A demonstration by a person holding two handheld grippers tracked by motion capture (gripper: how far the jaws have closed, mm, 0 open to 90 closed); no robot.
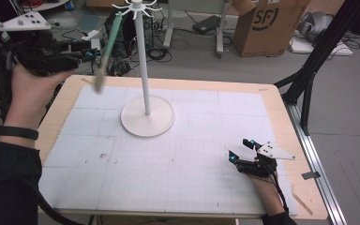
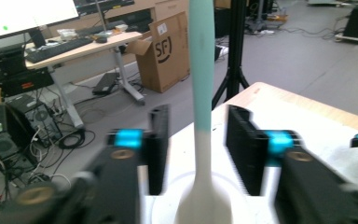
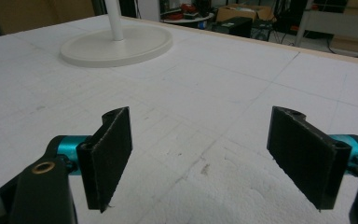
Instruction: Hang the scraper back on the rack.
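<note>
Left gripper (image 1: pixel 91 55) raised at table's far-left corner, jaws spread around utensil (image 1: pixel 107 51), not pinching. Utensil hanging off rack (image 1: pixel 143 61): probably light, stiff, smooth; best gripped mid-handle. Right gripper (image 1: pixel 243 150) resting on mat (image 1: pixel 168 164), jaws wide, empty.

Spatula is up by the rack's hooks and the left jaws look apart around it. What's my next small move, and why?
Probably back the left gripper straight away from the spatula. Its jaws stand apart on either side of the handle with gaps showing, and the handle's top sits at the hooks of the rack, so it seems hung, though the hook contact is too small to confirm.
</note>
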